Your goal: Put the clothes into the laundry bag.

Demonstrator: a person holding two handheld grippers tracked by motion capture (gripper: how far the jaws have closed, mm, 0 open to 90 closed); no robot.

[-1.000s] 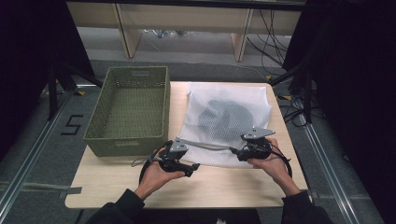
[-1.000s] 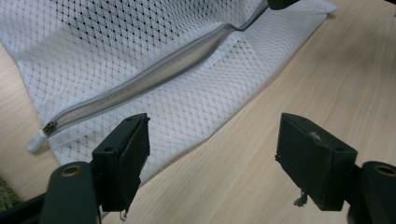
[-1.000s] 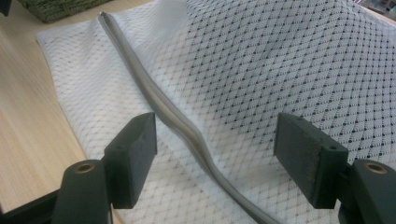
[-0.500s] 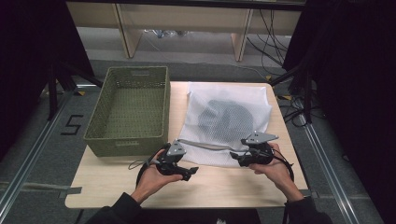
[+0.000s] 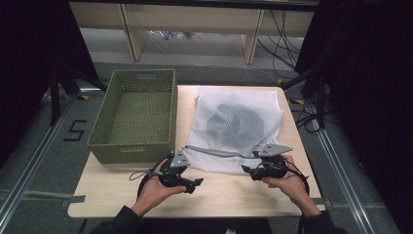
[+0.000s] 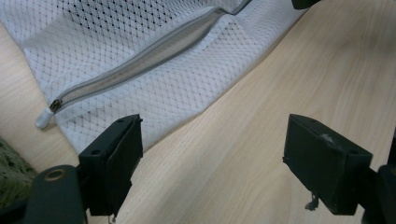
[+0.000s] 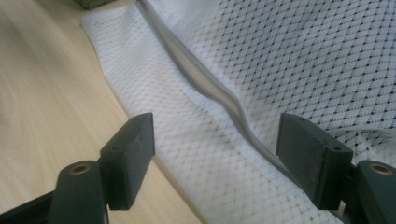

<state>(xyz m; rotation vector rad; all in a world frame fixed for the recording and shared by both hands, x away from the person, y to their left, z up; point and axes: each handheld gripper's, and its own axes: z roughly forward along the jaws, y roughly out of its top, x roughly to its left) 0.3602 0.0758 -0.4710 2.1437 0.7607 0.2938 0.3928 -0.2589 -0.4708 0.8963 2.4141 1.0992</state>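
A white mesh laundry bag (image 5: 265,107) lies flat on the right half of the table, with a dark item (image 5: 233,124) inside it. Its grey zipper (image 5: 219,153) runs along the near edge and is closed. The zipper pull (image 6: 54,105) sits at the bag's corner. My left gripper (image 5: 195,182) hovers open over bare wood just in front of that corner, its jaws (image 6: 212,158) wide apart. My right gripper (image 5: 247,169) is open at the bag's near right edge, and the zipper (image 7: 205,88) passes between its jaws (image 7: 215,156). Neither holds anything.
An olive woven basket (image 5: 131,146) stands on the left of the wooden table (image 5: 229,197), close beside the bag. Shelving legs and cables are on the floor beyond the far edge.
Both hands have drawn their grippers back a little toward the near table edge. The bag and basket have not moved.
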